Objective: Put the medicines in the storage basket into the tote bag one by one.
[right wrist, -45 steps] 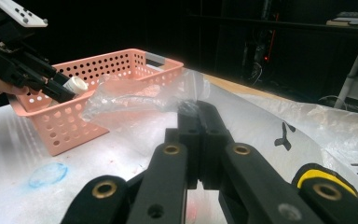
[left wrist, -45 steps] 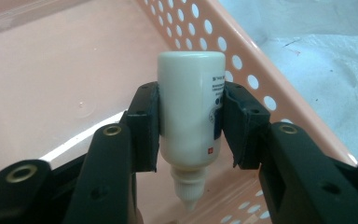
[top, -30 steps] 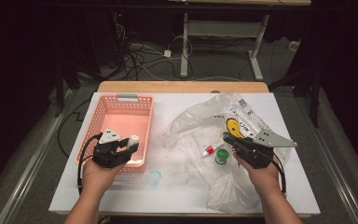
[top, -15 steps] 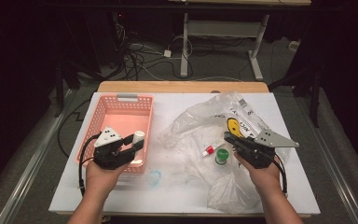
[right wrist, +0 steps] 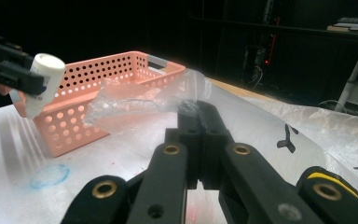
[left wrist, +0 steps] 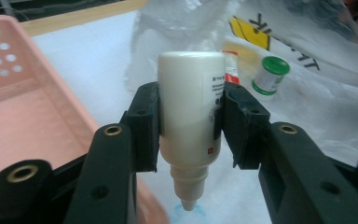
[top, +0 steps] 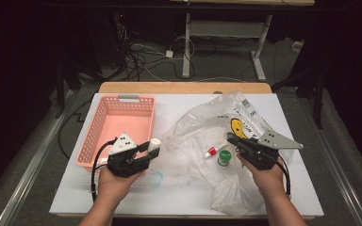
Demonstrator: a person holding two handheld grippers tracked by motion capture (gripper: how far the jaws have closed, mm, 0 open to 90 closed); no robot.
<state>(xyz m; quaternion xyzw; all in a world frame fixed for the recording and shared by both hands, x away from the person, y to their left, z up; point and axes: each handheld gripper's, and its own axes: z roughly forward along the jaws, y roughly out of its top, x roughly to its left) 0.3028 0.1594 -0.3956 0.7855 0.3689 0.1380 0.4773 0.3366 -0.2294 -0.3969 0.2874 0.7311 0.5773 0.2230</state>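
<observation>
My left gripper (top: 150, 149) is shut on a white dropper bottle (top: 154, 143), held just off the right front corner of the pink basket (top: 92, 134). In the left gripper view the pads squeeze the bottle (left wrist: 191, 102) at its sides, nozzle pointing toward the camera. My right gripper (top: 231, 139) is shut, its jaw tips (right wrist: 199, 116) pinching a fold of the clear plastic bag (right wrist: 140, 100). The bag (top: 193, 132) lies crumpled across the table's middle and right. On it rest a small green-capped jar (top: 224, 157) and a red-and-white tube (top: 212, 151).
The white table top (top: 75, 188) carries a faint blue ring mark (top: 156, 179) near the left hand. The basket (right wrist: 121, 65) has perforated walls and a grey handle at its far end. Cables and desk legs lie on the dark floor behind.
My left gripper has carried the bottle to the right, from over the basket's front to just past its right corner. The right gripper has stayed in place on the bag.
</observation>
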